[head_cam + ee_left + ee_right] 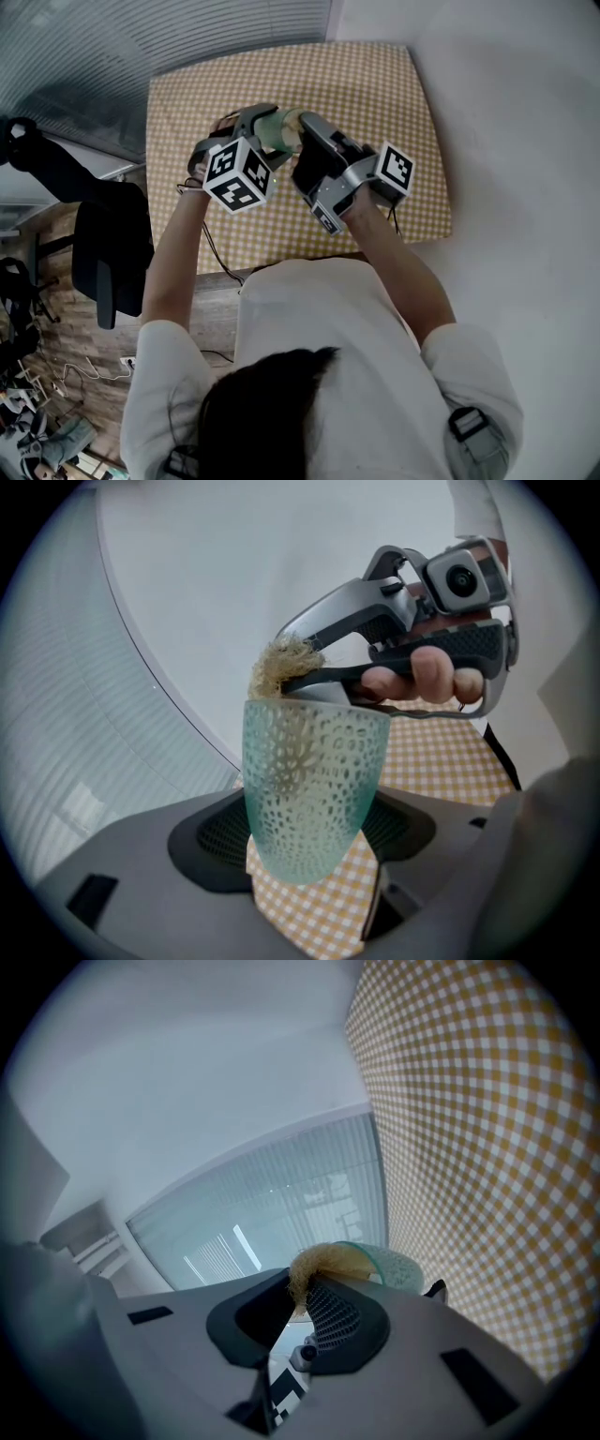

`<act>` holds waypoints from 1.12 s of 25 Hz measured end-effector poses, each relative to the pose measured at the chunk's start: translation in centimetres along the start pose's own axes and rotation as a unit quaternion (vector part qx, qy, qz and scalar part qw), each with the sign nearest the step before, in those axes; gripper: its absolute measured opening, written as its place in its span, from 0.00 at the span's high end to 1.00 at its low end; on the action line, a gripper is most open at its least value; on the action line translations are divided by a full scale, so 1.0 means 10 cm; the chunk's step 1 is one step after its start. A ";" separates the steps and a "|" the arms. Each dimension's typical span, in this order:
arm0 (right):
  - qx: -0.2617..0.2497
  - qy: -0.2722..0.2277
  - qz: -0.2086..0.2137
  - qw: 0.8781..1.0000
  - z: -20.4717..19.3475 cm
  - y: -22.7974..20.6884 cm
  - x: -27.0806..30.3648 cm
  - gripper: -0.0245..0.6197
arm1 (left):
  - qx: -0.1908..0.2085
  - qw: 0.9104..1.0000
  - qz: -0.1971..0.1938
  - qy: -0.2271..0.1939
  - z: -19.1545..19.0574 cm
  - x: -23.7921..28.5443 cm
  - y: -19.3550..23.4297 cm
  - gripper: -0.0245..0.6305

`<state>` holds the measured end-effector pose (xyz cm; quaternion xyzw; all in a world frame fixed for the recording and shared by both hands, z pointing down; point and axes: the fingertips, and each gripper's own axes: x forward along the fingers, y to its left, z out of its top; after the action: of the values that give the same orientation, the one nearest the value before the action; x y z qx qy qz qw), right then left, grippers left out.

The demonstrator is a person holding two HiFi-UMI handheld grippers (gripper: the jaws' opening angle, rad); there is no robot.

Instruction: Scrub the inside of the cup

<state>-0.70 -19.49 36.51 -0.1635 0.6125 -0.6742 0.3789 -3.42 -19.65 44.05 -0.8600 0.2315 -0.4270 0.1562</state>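
- Left gripper (309, 841): jaws closed on the lower body of the translucent green cup (314, 761).
- Right gripper (300, 1309): jaws nearly together, pinching a tan fibrous scrubber (323, 1265) at the cup's rim.
- Checked tablecloth (375, 84): below the cup.

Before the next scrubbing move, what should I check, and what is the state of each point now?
1. Grip of left gripper on cup: ok, jaws shut on its lower part.
2. Grip of right gripper on scrubber: ok, jaws shut on it.
3. Depth of scrubber in cup: not ok, only at the rim.
4. Lift of cup off checked tablecloth: ok.
5. Dirt left inside cup: cannot tell.
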 end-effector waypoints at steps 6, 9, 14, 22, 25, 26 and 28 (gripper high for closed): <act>-0.014 0.008 -0.009 1.000 0.00 -0.03 0.00 0.88 | -0.055 0.998 -0.017 -0.007 -0.05 0.07 -0.09 0.43; -0.021 0.009 -0.016 1.000 0.02 -0.06 -0.01 0.88 | -0.086 0.996 -0.023 -0.013 -0.07 0.12 -0.13 0.43; -0.018 0.007 -0.011 1.000 0.01 -0.03 0.00 0.88 | -0.122 0.992 -0.024 -0.020 -0.11 0.15 -0.17 0.43; -0.016 0.007 0.007 1.000 0.01 0.00 0.01 0.88 | -0.161 0.987 -0.017 -0.015 -0.33 0.17 -0.21 0.43; 0.001 -0.001 0.014 1.000 0.02 0.00 -0.01 0.88 | -0.175 0.984 -0.017 -0.014 -0.42 0.17 -0.27 0.43; 0.000 0.001 0.014 1.000 0.01 0.01 0.00 0.88 | -0.180 0.983 -0.016 -0.015 -0.44 0.17 -0.28 0.43; -0.015 0.007 0.010 1.000 0.00 0.03 0.01 0.88 | -0.196 0.980 -0.015 -0.022 -0.45 0.17 -0.28 0.43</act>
<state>-0.69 -19.54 36.18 -0.1583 0.6265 -0.6625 0.3788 -5.43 -18.51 49.07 -0.8864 0.2944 -0.3568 -0.0162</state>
